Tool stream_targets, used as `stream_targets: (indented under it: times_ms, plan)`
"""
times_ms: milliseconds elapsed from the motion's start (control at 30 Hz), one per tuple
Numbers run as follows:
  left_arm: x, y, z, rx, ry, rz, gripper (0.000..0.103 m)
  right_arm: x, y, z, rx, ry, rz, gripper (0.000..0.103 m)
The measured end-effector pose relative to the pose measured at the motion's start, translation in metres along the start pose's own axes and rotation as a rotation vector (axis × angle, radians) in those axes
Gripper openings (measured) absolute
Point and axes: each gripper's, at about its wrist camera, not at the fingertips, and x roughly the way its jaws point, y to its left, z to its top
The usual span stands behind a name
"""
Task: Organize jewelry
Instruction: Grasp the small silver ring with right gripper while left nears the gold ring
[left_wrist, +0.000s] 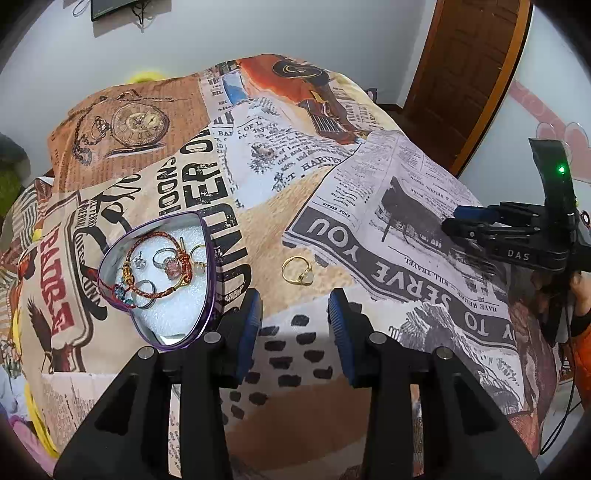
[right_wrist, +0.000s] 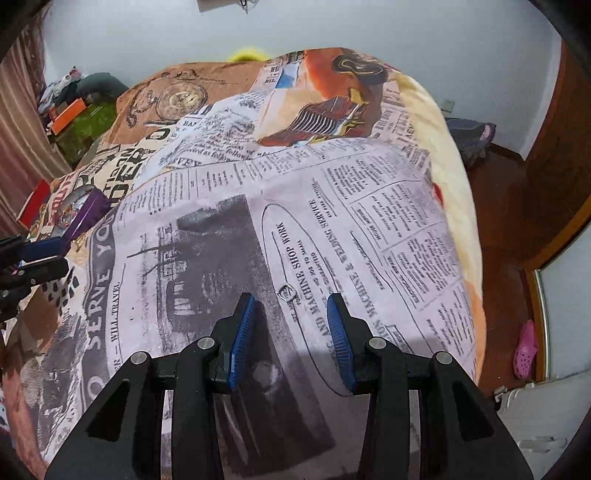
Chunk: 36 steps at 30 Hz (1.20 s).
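A purple heart-shaped box (left_wrist: 207, 266) with a white foam floor lies on the printed bedspread and holds several rings and a red-gold cord bracelet (left_wrist: 162, 273). A gold ring with a pale stone (left_wrist: 298, 270) lies on the cloth to the right of the box, just ahead of my left gripper (left_wrist: 294, 308), which is open with nothing between its blue pads. In the right wrist view a small silver ring (right_wrist: 287, 291) lies on the newspaper print, just ahead of my open, empty right gripper (right_wrist: 291, 306). The box (right_wrist: 86, 212) shows at far left there.
The bedspread (left_wrist: 332, 192) covers a bed that drops off at the right to a brown floor (right_wrist: 498, 206). The right gripper's body (left_wrist: 517, 236) reaches in from the right of the left wrist view. A wooden door (left_wrist: 465, 74) and a pink shoe (right_wrist: 526, 349) stand beyond the bed.
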Motion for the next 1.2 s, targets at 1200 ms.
stream_targets:
  times_ms: [1200]
  plan:
    - [0.015, 0.009, 0.011, -0.048, 0.005, -0.062, 0.024, -0.006, 0.016, -0.005, -0.071, -0.010, -0.011, 0.020]
